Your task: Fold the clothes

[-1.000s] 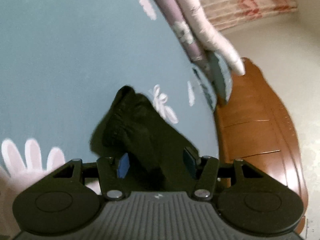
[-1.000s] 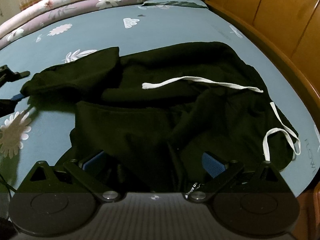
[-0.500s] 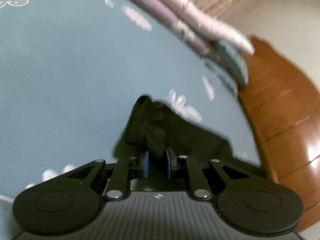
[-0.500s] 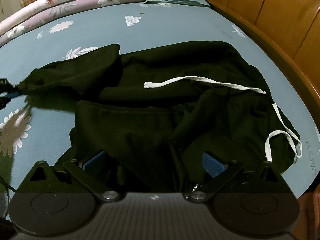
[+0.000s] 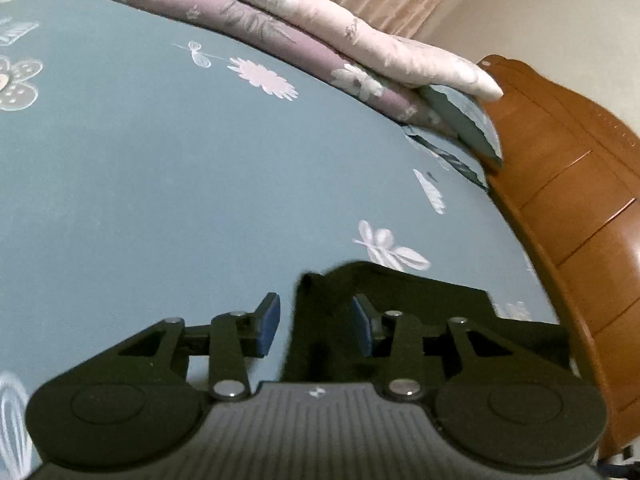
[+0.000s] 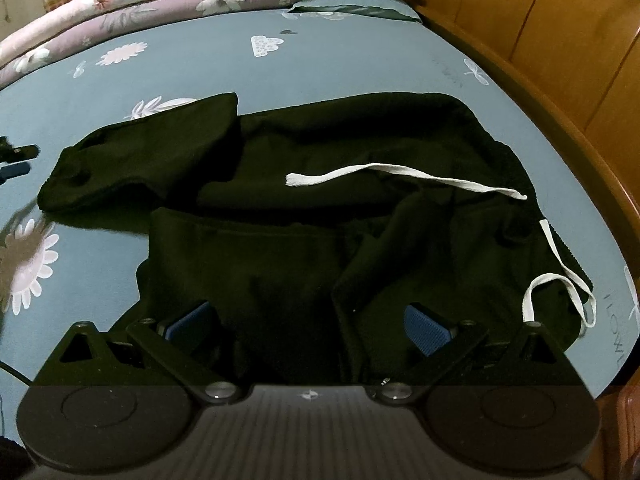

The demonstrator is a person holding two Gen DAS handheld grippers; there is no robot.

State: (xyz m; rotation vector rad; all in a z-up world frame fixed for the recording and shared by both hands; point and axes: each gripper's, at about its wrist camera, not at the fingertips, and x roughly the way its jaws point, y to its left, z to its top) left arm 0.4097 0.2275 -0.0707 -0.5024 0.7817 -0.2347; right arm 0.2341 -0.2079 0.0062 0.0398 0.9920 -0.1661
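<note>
Black hoodie [image 6: 320, 200] flat on bed sheet [image 6: 360, 64] — long axis L-R, cuff end left

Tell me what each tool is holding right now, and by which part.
Nothing is gripped. The left tool is opening, with the black garment's cuff loose between its pads. The right tool stands wide open over the garment.

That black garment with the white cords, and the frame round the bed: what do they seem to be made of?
The black garment looks like soft matte knit, maybe fleece: it slumps in thick folds without shine. Its white cords look like flat woven cotton tape. The bed frame looks like varnished wood, orange-brown and glossy, with panel seams.
</note>
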